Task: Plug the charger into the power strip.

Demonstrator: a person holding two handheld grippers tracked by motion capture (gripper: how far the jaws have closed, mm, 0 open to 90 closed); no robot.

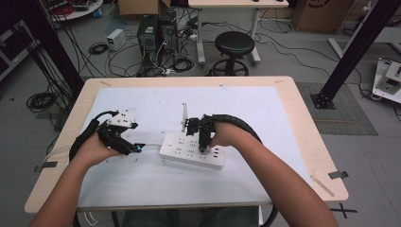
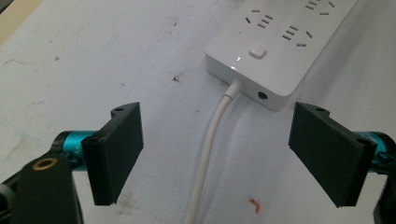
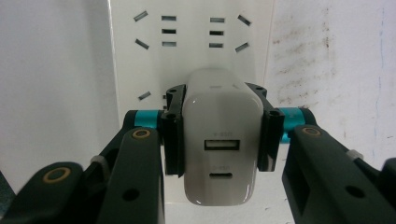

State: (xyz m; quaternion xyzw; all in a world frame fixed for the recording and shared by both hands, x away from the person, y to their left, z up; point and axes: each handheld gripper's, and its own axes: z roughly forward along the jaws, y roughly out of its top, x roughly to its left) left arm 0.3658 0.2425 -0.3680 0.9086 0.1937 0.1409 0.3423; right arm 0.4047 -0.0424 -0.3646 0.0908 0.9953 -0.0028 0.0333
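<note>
white charger (image 3: pixel 220 144) gripped by right tongs (image 3: pixel 219 133) over power strip (image 3: pixel 187 42), left tongs (image 2: pixel 219 154) wide

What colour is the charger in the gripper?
White charger, clearest in the right gripper view.

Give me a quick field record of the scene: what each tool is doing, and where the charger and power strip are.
right tool: shut on the white USB charger, held over the power strip
left tool: open, nothing gripped, strip's cable runs between its jaws
power strip: white, flat on the white mat
charger seating: cannot tell whether the prongs are in a socket
</note>
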